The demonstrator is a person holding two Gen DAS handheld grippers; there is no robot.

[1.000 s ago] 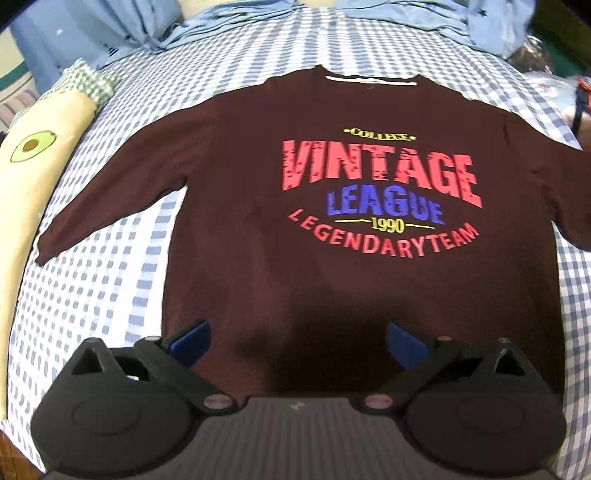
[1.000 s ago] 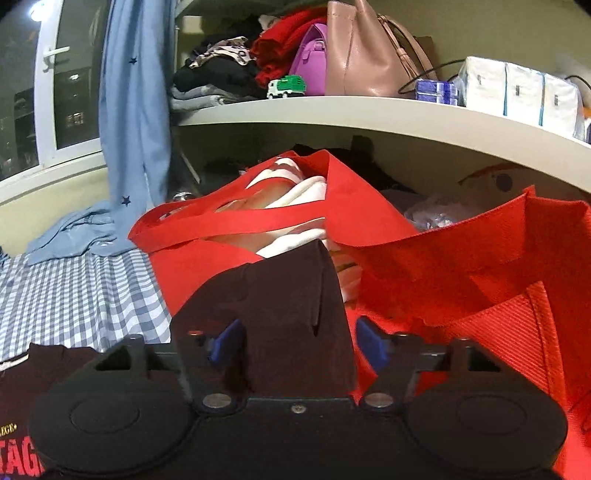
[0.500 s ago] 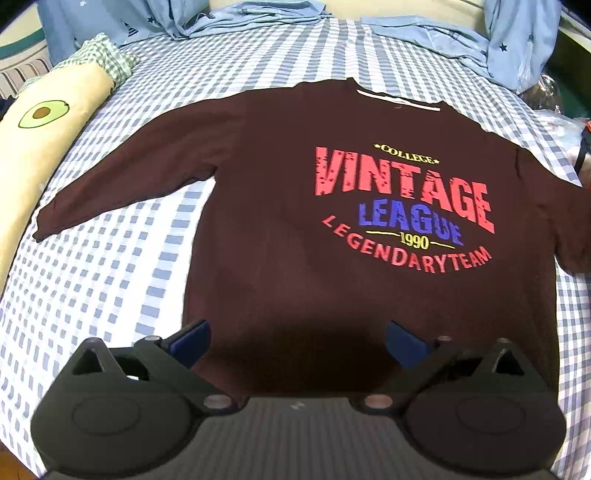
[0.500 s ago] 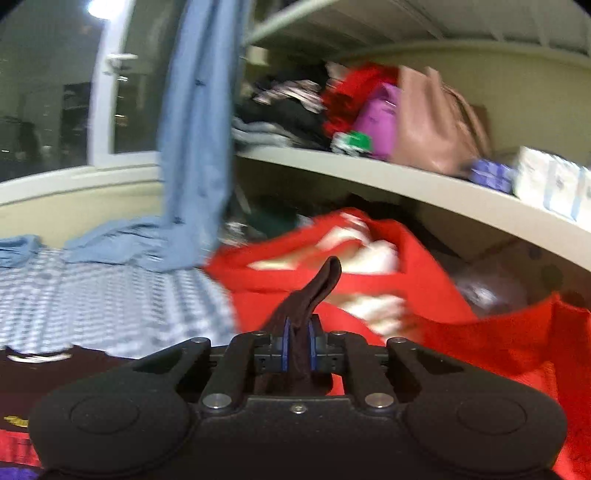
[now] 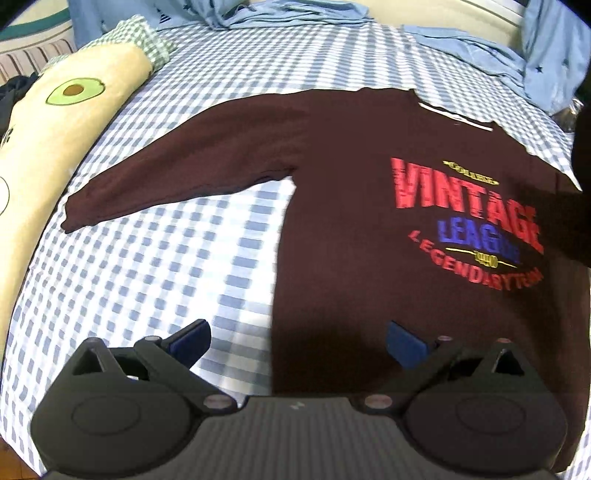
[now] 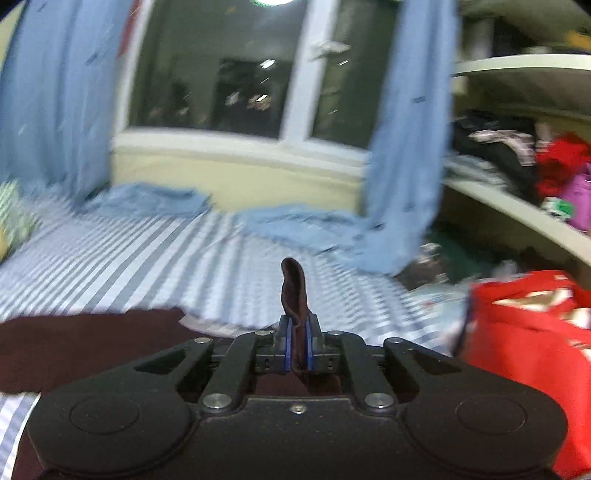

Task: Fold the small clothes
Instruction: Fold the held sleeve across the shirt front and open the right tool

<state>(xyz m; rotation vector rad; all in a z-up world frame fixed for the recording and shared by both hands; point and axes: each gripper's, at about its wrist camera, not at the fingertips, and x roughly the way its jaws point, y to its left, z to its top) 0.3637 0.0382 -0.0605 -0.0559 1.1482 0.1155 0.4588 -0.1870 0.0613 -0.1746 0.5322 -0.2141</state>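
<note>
One garment is the whole job here: a dark maroon long-sleeved shirt (image 5: 351, 229) lying face up and flat on the blue-and-white checked bedsheet (image 5: 166, 277), its collar toward the far side and its hem nearest the left wrist camera. It looks like a light, limp knit, so it should drape and sag wherever it is not supported, and it will likely crease along whatever line it is lifted from; nothing about it seems fragile or slippery. The printed lettering (image 5: 465, 218) across the chest, in red, blue and yellow, is probably a little stiffer than the plain cloth around it. Sensible places to take hold are the edges: a cuff, a shoulder seam or a hem corner, where a pinch gathers both layers. The right gripper (image 6: 298, 341) is clenched on a thin fold of the same maroon cloth, which sticks up in a twisted tongue past the blue pads (most likely the right sleeve's end, though the blur in that view leaves it uncertain), and a dark shape at the right edge of the left view may be that lifted cloth. The left gripper (image 5: 297, 341) hangs released above the hem's left corner, its blue fingers (image 5: 188, 338) spread wide with nothing between them. The left sleeve (image 5: 177, 181) lies stretched out toward a cream pillow with an avocado print (image 5: 74, 92). Pale blue fabric (image 5: 280, 14) is bunched along the far edge of the bed, and a red bag (image 6: 524, 354) sits off to the right.
</note>
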